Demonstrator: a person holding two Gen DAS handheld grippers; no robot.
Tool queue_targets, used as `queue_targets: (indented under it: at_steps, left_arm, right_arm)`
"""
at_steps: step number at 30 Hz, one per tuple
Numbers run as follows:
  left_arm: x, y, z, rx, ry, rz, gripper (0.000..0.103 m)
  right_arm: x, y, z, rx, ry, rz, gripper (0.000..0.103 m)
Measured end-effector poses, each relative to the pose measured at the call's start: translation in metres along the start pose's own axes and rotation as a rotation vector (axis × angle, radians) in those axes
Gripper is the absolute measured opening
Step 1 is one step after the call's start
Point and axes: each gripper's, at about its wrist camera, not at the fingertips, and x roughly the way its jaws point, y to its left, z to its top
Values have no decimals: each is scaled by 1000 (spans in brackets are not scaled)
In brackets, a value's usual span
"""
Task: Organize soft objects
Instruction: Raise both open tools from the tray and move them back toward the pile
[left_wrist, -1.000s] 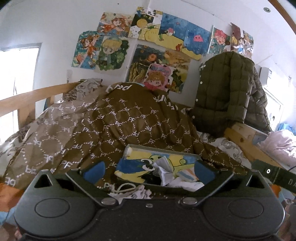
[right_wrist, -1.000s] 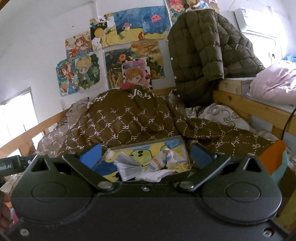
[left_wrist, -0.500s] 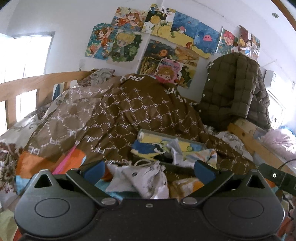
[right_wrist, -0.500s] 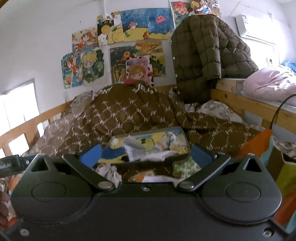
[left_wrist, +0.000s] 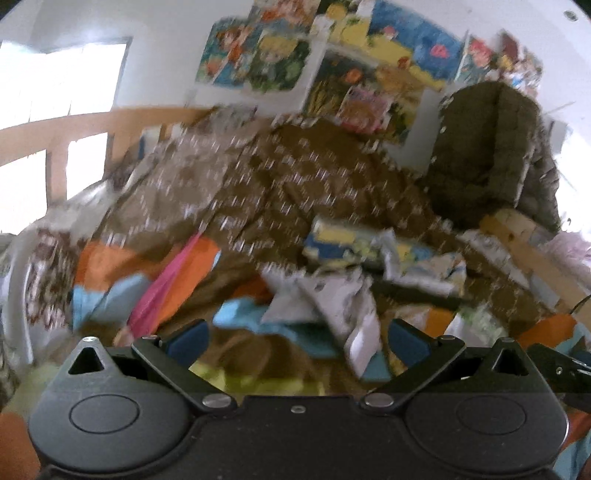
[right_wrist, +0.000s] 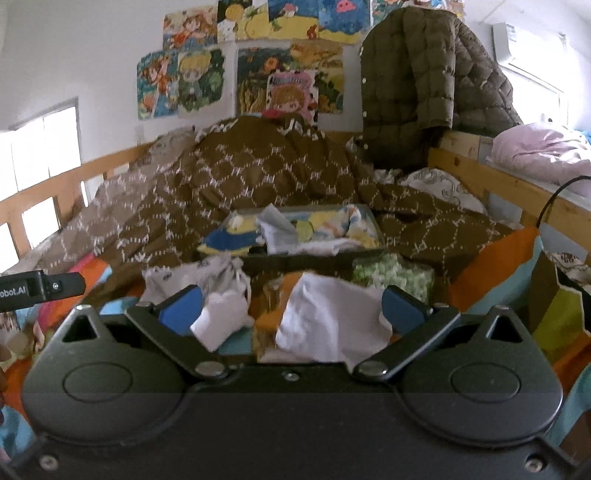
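I hold right gripper (right_wrist: 291, 306) jaws spread, empty, over white cloth (right_wrist: 332, 317) at 6 o'clock, lined up for pickup. Storage box (right_wrist: 295, 254) at 12, already part-filled. Left gripper (left_wrist: 297, 343) jaws wide, empty; view blurred, grey garment (left_wrist: 332, 299) just ahead.

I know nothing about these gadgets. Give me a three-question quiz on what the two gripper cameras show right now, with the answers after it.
1. True or false: the right gripper is clamped on the white cloth in front of it.
2. Where is the yellow and blue fabric box? A) on the brown patterned quilt B) hanging on the wall C) under the olive puffer jacket
3. Fill in: the left wrist picture is ____ by motion, so its small details are hard to read.

Key: 1 false, both grippers are open and hold nothing, the left gripper too. 2 A. 3 blurred.
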Motion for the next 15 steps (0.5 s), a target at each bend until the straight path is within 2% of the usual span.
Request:
queue_targets:
  at_steps: [5,12,15]
  left_arm:
    - [9,10,-11,-56,95,28,102]
    - [18,7,-19,-24,143,63,102]
    - [23,4,-24,-7,176,73,102]
  right_arm:
    - [6,13,-6,-26,55,3,102]
    - [10,24,-18,-36,112,10,102]
    - [31,24,-24,-21,168,21,102]
